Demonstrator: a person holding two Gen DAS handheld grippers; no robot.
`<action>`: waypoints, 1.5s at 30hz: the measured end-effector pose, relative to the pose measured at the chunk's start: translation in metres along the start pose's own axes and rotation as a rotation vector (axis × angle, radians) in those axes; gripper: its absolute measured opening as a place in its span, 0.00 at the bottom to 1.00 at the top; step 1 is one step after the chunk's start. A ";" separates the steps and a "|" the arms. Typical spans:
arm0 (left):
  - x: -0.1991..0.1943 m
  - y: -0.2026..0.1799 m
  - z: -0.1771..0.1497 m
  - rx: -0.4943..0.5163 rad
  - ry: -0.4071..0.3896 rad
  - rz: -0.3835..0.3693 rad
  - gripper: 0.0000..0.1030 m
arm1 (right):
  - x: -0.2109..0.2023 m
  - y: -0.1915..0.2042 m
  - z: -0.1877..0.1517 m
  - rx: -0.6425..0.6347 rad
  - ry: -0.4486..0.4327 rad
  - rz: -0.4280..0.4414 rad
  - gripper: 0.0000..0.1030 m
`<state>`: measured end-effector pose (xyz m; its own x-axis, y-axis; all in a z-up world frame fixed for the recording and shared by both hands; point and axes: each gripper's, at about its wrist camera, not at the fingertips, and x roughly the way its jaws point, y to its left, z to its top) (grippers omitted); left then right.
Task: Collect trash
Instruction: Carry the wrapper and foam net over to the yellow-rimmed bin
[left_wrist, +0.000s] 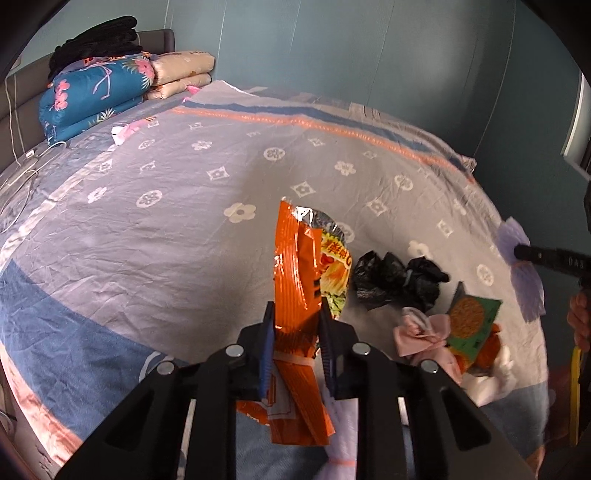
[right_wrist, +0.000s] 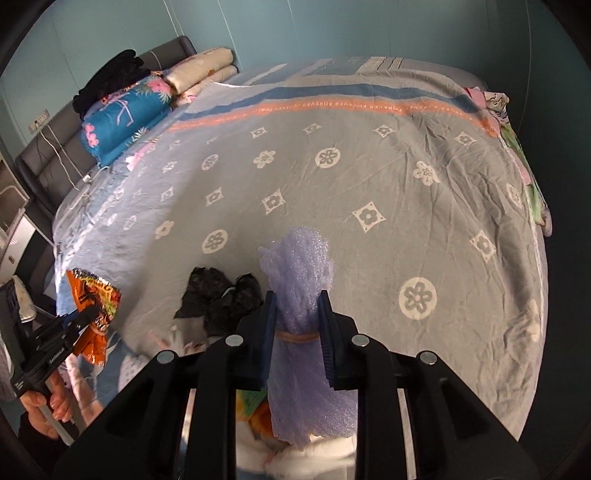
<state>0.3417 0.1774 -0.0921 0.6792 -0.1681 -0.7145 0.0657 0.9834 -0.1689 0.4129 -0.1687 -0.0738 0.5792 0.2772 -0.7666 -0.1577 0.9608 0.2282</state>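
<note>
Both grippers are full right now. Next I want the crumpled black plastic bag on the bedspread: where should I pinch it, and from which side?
Pinch a raised fold on top of the crumpled black plastic bag, coming down from above. It lies low and loose on the patterned bedspread, so its edges sit flat against the cloth and only the puffed creases offer something to close on.

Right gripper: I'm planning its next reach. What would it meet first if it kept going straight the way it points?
Probably just the bedspread. The right gripper, shut on the purple foam sheet, points down at bare fabric; the black plastic bag lies off to the left.
</note>
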 end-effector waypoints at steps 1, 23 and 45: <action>-0.007 -0.003 -0.001 0.000 -0.007 -0.004 0.20 | -0.008 0.000 -0.003 0.000 -0.004 0.007 0.21; -0.112 -0.096 -0.025 0.050 -0.130 -0.107 0.20 | -0.161 -0.019 -0.079 0.019 -0.130 0.073 0.21; -0.163 -0.231 -0.064 0.158 -0.162 -0.300 0.20 | -0.293 -0.101 -0.162 0.161 -0.317 0.063 0.21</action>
<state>0.1691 -0.0262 0.0204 0.7189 -0.4499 -0.5299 0.3826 0.8926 -0.2387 0.1291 -0.3452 0.0306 0.7958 0.2940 -0.5294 -0.0874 0.9208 0.3800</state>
